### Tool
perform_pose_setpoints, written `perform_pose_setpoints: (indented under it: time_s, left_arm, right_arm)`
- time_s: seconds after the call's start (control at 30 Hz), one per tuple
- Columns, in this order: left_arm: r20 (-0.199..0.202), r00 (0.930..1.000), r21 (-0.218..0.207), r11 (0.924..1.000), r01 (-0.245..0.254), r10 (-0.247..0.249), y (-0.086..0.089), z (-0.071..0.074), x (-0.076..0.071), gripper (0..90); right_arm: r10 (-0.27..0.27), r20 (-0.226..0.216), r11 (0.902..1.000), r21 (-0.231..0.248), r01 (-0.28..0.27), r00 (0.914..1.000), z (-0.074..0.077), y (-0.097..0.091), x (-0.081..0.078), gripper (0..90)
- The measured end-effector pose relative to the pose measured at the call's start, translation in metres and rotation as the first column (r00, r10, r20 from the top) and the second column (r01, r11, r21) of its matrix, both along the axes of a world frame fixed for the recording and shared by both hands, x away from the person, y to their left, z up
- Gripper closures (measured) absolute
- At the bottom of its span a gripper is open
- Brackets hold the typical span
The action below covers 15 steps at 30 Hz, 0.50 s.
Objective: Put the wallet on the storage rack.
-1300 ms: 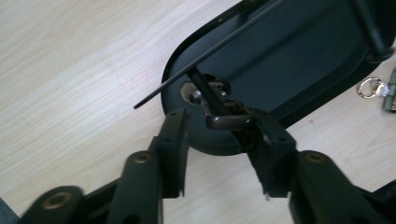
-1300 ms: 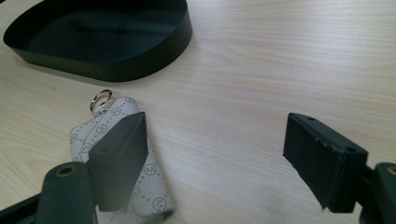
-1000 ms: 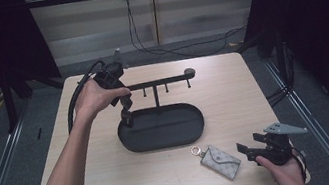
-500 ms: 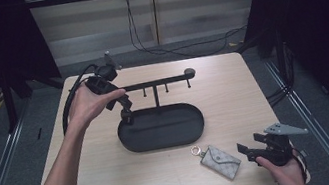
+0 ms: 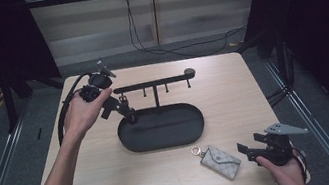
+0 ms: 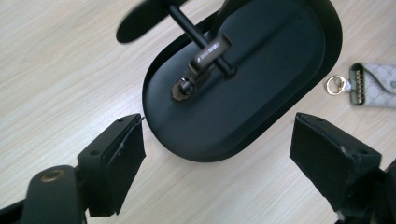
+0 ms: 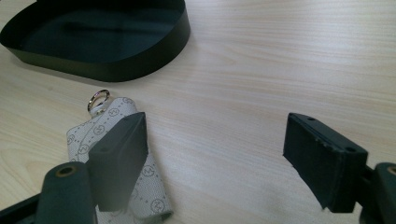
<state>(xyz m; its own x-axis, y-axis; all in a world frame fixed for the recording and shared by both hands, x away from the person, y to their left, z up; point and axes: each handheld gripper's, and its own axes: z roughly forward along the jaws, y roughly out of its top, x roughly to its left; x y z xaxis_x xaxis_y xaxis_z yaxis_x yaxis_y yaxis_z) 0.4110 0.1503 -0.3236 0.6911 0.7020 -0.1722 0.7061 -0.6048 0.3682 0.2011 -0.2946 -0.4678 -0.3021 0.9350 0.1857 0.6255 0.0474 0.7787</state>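
Since a second ago, the left claw (image 5: 122, 110) is drawing back from the stand's post toward the tabletop's (image 5: 212, 89) left edge, its jaws having just been opening; now they are standing spread wide with nothing between them, hanging over the matte black oval tray (image 6: 280, 70). Right claw (image 5: 248, 149) is holding its place, jaws spread and gripping nothing, just beside the grey patterned fabric key pouch (image 7: 93, 135) with its metal ring (image 7: 98, 99), lying flat near the tray.
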Motion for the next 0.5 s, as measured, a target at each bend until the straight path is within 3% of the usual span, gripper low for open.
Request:
perform_pose_setpoints:
  time_s: [0.27, 0.5]
  left_arm:
    - [0.044, 0.9986, -0.034, 0.9990, 0.029, -0.028, 0.008, -0.007, -0.016, 17.7]
    - [0.073, 0.9972, -0.096, 0.9950, 0.026, -0.019, 0.023, -0.010, -0.022, 16.8]
  right_arm:
    - [0.000, -0.001, 1.0000, 0.001, 0.000, 1.0000, 0.000, 0.000, 0.001, 21.9]
    - [-0.009, 0.000, 1.0000, 0.000, 0.009, 1.0000, 0.000, 0.000, 0.001, 21.9]
